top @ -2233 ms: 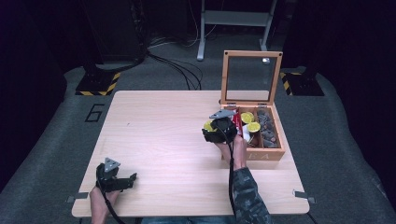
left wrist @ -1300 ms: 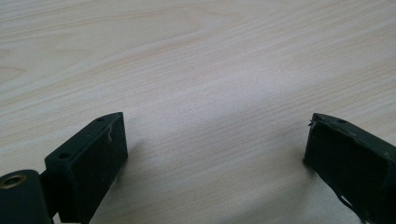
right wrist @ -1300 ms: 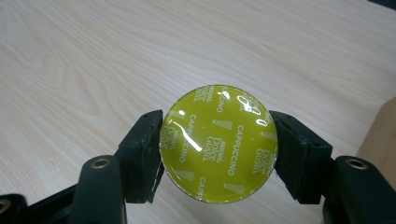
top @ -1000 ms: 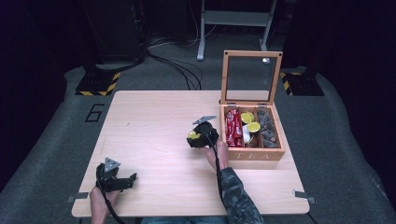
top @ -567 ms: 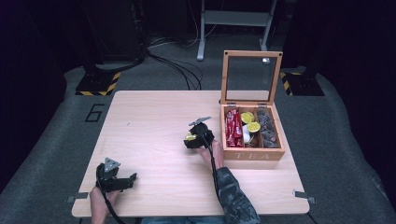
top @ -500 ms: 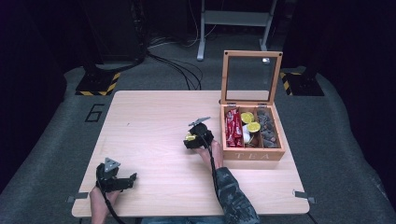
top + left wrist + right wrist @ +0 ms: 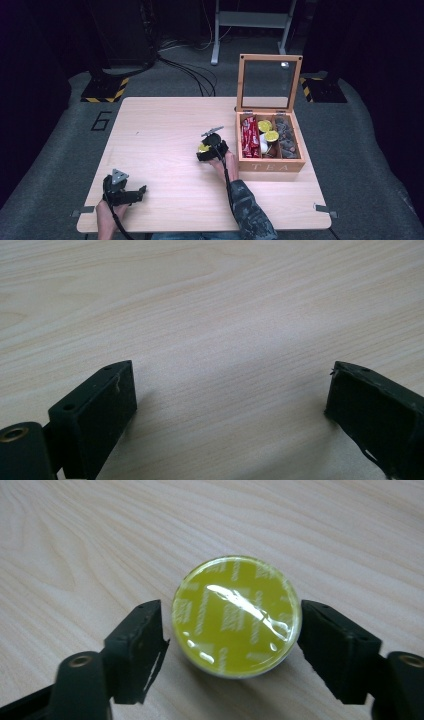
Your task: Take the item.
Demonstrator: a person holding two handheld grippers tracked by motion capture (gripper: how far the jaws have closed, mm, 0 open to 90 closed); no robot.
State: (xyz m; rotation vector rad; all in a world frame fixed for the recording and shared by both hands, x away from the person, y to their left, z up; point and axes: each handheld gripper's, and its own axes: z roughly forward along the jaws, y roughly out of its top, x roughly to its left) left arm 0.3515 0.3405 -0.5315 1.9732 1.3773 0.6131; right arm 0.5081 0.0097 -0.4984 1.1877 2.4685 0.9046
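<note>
Your right gripper [image 7: 204, 150] sits low over the middle of the bench [image 7: 160, 130], just left of the wooden tea box [image 7: 270, 165], and its jaws have just been opening: in the right gripper view there is a thin gap on each side between the black pads and the yellow-lidded capsule [image 7: 236, 615], so the capsule rests on the wood on its own with nothing pressing on it, though it is between the jaws. It lies foil side up, flat on the bench, which is why it stays put once released. In the high view it peeks out as a yellow spot at the gripper's tip. I judge that you are unloading the box one item at a time and laying things out on the open wood, since the box stands with its glass lid [image 7: 270, 82] propped upright and its compartments hold red sachets [image 7: 249, 136], two more yellow capsules [image 7: 268, 131] and some dark packets [image 7: 286, 135]. Your left gripper [image 7: 141, 191] waits at the near left corner of the bench, well apart from all this, its jaws standing wide with only bare wood between them, probably parked so it stays out of the way. A straight lift should clear the capsule without nudging it
</note>
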